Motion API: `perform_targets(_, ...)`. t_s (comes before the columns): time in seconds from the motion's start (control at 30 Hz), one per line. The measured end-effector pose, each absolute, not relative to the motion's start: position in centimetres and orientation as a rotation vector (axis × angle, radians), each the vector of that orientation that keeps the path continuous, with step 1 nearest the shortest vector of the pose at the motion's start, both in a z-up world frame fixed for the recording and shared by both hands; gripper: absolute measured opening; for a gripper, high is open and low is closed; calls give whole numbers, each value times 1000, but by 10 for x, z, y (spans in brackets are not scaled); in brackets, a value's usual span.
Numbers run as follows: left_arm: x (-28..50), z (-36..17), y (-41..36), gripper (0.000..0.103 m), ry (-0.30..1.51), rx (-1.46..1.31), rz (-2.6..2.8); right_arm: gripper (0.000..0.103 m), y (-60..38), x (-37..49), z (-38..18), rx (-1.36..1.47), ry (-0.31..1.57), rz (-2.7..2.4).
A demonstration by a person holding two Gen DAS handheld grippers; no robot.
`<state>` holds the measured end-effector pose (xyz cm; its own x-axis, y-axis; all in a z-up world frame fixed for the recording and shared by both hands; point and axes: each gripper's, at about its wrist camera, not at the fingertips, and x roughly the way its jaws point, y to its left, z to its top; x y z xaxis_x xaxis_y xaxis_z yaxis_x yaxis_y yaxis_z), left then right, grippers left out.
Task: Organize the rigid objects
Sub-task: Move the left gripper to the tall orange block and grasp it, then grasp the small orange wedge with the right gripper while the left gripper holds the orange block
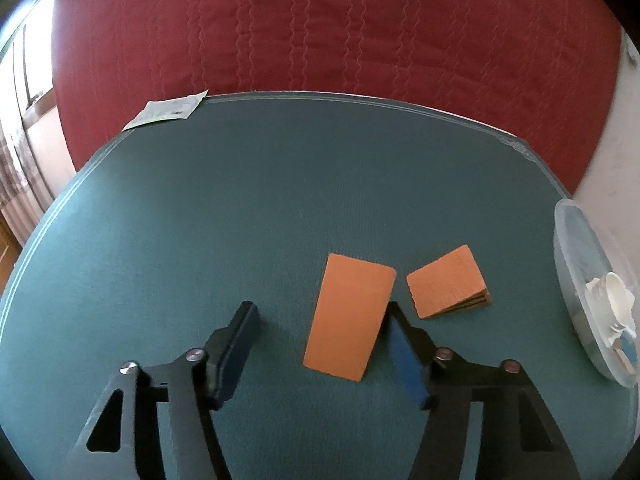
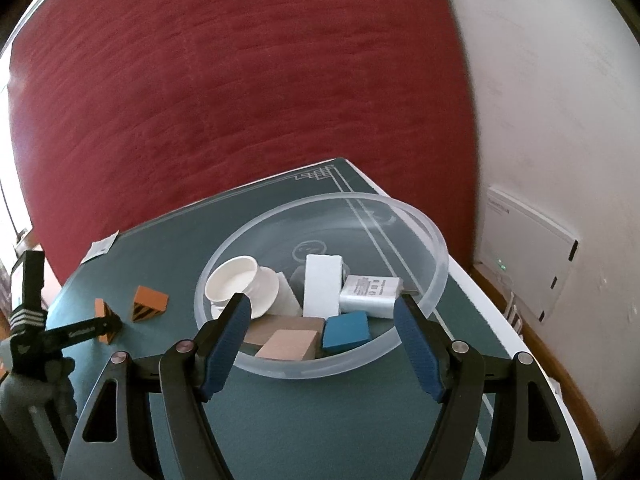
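Left gripper [image 1: 320, 312] low over the green table mat [image 1: 200, 220], jaws apart, straddling the nearer orange wedge block [image 1: 350, 318]. Right-hand blue pad [image 1: 406, 360] just beside the block's edge, touching or not impossible to tell; left-hand finger [image 1: 236, 352] well clear of it, bare mat between. No clamp on the block. A second orange wedge block [image 1: 446, 282] just beyond to the right, apart from the first, its striped end visible in the right wrist view [image 2: 149, 305]. Farther out, a paper slip [image 1: 168, 110] at the mat's far left corner, red quilted fabric [image 1: 320, 32] behind.

Right gripper [image 2: 320, 312] with jaws apart and nothing between the pads, hanging at the near rim of the clear plastic bowl [image 2: 432, 236]. Inside the bowl: a white paper cup [image 2: 244, 284] on its side, a white rectangular block [image 2: 322, 284], a silver foil-wrapped pack [image 2: 370, 290], a blue block [image 2: 346, 330], a light wooden block [image 2: 288, 344] and a darker brown block [image 2: 284, 326] under it. Left of the bowl, the two orange wedges on the mat, the nearer one [image 2: 105, 320] partly hidden by the left gripper's finger. White wall [image 2: 560, 120] to the right, a white panel [image 2: 528, 248] leaning against it.
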<state>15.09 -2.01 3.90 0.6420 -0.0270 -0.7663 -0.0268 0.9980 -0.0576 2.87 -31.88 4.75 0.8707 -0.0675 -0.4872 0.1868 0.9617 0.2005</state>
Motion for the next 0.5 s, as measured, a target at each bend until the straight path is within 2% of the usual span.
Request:
perform_targets(0.03, 151, 39, -21, 60, 871, -62, 0, 75, -318, 29, 48, 242, 499, -129)
perform_targets(0.1, 151, 40, -23, 46, 869, -57, -6, 75, -314, 29, 48, 228, 501, -122)
perform_targets(0.2, 154, 38, -19, 34, 863, -62, -27, 75, -308, 28, 49, 201, 500, -117)
perform_targets(0.27, 154, 39, -16, 31, 862, -74, -39, 75, -304, 27, 50, 183, 496, -115)
perform_targets(0.5, 145, 42, -9, 31, 855, -64, -58, 75, -274, 26, 55, 111, 531, -11)
